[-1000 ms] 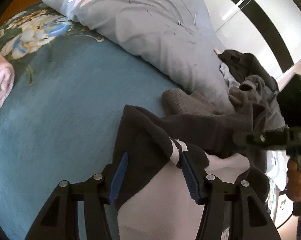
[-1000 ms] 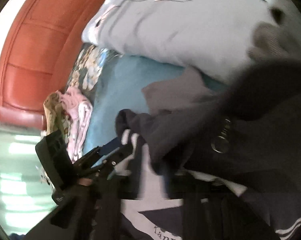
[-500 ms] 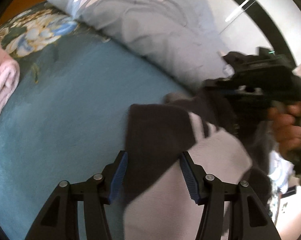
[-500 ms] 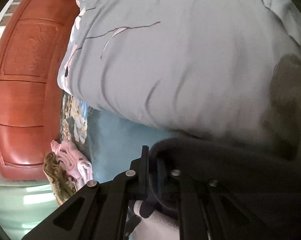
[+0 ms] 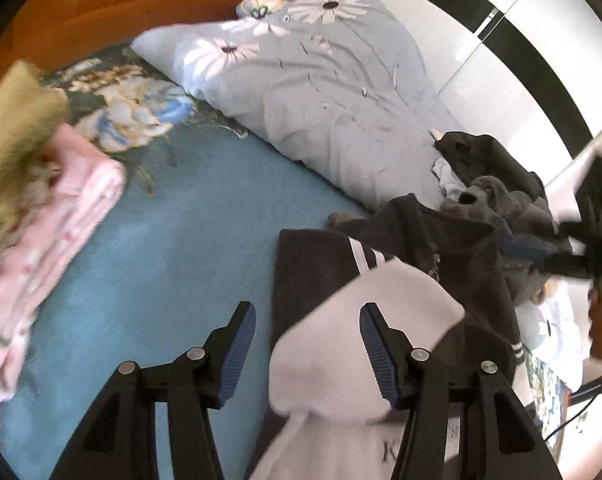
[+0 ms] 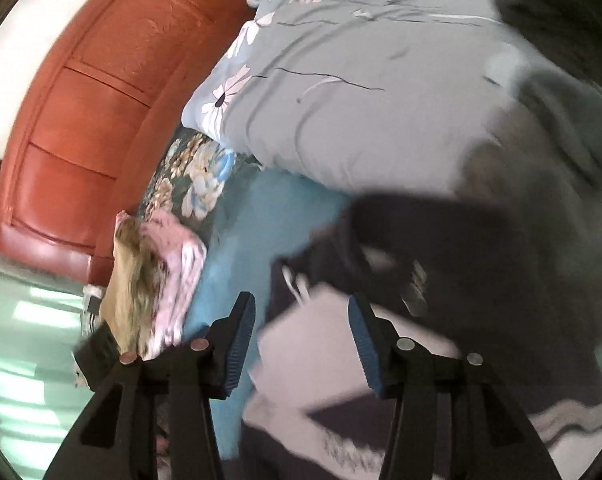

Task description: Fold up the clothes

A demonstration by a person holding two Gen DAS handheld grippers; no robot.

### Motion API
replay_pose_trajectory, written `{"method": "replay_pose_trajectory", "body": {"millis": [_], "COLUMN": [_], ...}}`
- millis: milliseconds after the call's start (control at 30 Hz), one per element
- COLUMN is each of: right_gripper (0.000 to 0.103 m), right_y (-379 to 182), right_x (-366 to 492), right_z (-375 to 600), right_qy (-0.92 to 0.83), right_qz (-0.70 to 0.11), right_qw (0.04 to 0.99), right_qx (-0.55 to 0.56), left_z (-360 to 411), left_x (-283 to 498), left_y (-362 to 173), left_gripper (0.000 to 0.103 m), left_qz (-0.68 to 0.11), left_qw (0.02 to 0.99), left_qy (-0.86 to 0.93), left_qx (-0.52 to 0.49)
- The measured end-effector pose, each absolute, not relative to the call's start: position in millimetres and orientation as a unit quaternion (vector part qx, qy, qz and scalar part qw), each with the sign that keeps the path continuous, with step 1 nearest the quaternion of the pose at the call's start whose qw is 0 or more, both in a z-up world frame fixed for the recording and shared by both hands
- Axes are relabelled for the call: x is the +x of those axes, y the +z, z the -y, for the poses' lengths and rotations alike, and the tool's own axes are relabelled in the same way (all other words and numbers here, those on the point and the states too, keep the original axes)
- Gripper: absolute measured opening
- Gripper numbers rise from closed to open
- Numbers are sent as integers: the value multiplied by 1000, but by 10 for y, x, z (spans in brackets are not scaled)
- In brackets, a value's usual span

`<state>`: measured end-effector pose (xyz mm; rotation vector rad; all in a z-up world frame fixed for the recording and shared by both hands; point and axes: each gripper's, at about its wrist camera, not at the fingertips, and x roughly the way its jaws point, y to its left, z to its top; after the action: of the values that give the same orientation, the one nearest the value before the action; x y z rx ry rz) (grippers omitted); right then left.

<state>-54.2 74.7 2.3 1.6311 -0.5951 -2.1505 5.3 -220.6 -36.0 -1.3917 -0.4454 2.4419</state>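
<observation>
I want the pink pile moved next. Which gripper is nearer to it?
Left, though it's only a judgement. The left gripper hangs over the blue sheet beside the pink pile; the right gripper, jaws opening, sits farther off over the hoodie.

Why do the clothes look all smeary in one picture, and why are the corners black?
Right wrist view: the dark clothes are smeared by motion blur; the wooden headboard bends from the fisheye lens. Left wrist view: sharper, only the pink clothes at the edge blur. Both views: black corners are the round lens rim.

Home bedroom, bed with teal sheet, floral duvet, wooden headboard
</observation>
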Motion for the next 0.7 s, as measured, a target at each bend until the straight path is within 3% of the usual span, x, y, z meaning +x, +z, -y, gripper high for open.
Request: {"method": "replay_pose_trajectory", "body": {"millis": [133,400,567,700], "right_gripper": [53,59,59,60], "right_y": [-55,-489,-813,-1112], "right_x": [343,2923,3929,4126], "right_z": [-1509,-3739,-4244,-4320], "right_qy": [-786,-763,-716,-689], "right_qz": [241,424,493,547], "right_qw": [121,-181,-273,-268], "right_qx": [556,454,412,393], "left_z": [2310,2276,1940,1643], "left_x": [354,700,785,906], "left_y": [-192,1,134,187], "left_gripper": [64,66,68,69], "left_qz": [160,259,292,279], "left_qw": [136,117,130,149], "left_qy": [855,843,828,826], "left_qx": [-475,-456,-460,-466]}}
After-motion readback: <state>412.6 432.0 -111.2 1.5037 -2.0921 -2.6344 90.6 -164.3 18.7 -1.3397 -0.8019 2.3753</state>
